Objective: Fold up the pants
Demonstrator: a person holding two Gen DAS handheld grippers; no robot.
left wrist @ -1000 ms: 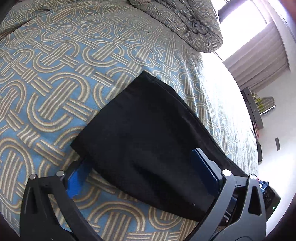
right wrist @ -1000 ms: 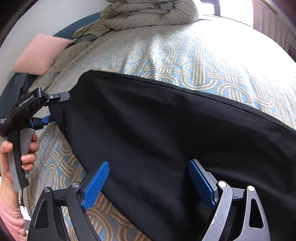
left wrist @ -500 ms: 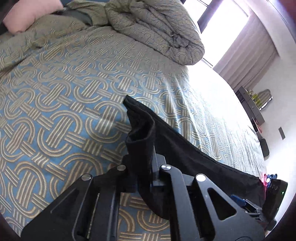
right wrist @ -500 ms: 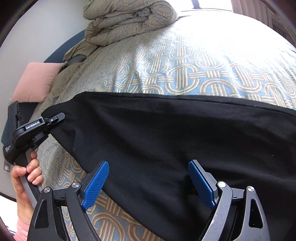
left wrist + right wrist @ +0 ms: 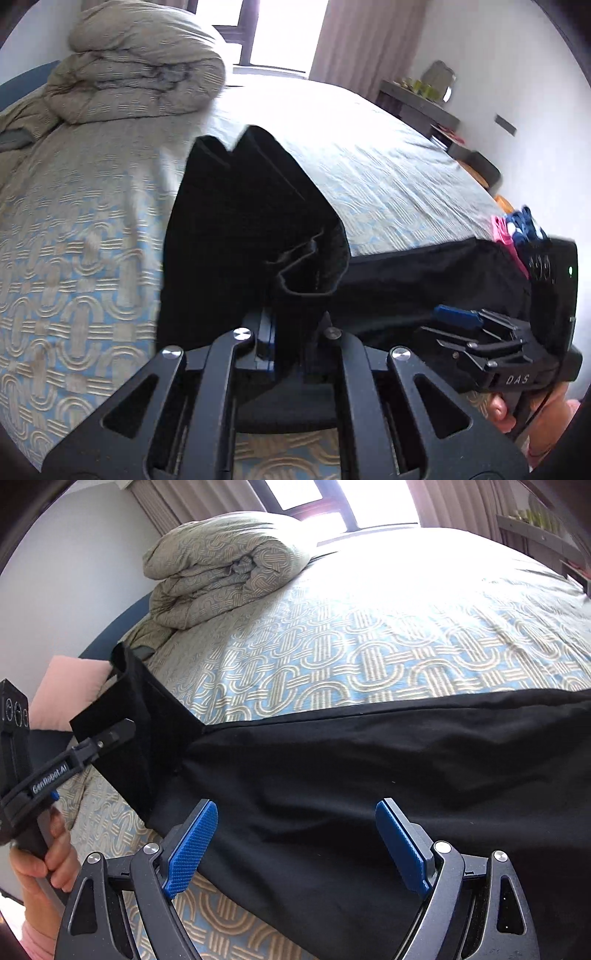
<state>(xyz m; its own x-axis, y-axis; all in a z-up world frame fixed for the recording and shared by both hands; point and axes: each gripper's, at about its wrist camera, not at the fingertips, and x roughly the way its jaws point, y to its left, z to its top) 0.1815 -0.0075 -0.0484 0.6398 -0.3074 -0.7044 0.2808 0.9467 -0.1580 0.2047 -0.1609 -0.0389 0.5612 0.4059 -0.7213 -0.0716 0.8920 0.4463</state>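
Note:
Black pants lie stretched across the patterned bed cover. My left gripper is shut on one end of them, and that end stands lifted and folded up off the bed. In the right wrist view the left gripper shows at the left edge, gripping the raised flap, with a hand on its handle. My right gripper is open just above the pants further along, its blue pads wide apart and not pressing. It also shows in the left wrist view, the right gripper low beside the cloth.
A rolled duvet sits at the head of the bed, with a pink pillow to its left. A window with curtains is behind. A shelf with small items stands by the right wall.
My left gripper went from open around the pants end to shut on it, then rolled and lifted the end off the bed. The right gripper shifted a little and stayed open.

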